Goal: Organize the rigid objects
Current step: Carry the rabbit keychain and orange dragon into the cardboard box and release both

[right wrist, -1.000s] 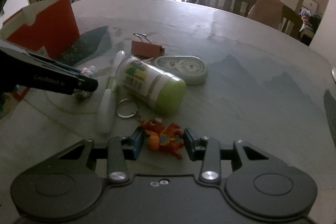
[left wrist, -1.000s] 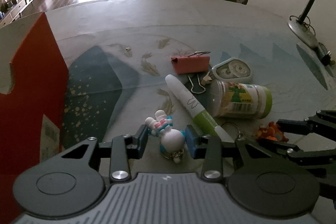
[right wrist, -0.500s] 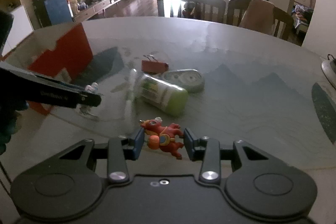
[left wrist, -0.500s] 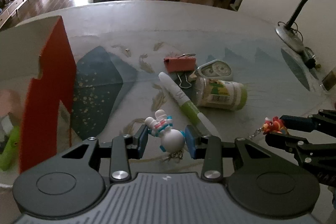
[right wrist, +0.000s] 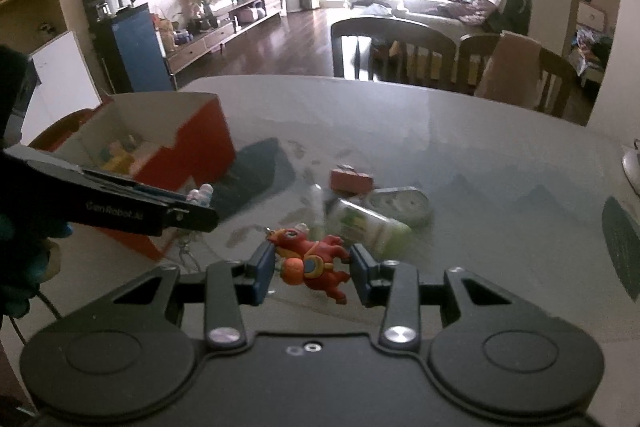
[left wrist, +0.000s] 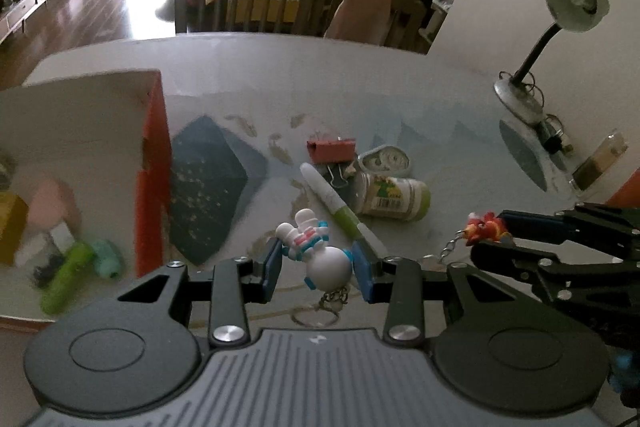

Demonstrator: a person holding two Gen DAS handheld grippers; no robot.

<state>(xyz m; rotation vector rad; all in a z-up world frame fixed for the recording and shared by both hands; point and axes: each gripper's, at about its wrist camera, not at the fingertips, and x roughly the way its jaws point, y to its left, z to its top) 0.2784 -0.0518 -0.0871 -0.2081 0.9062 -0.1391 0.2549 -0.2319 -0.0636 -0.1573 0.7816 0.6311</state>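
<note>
Glass table (left wrist: 400,95), box (left wrist: 80,131) contents blurred, left tool (left wrist: 316,263) hiding keyring

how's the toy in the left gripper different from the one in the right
The bunny keychain is white with pink and blue stripes; the dragon keychain is red and orange. The bunny has a round, smooth head; the dragon has legs sticking out. Both are small figures on key rings, each clamped between a gripper's fingers above the table.

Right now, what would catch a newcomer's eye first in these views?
Each claw grips a keychain figure above the table: the left claw a white rabbit charm, the right claw a red dragon charm. To the left stands an open red box already holding items.
</note>
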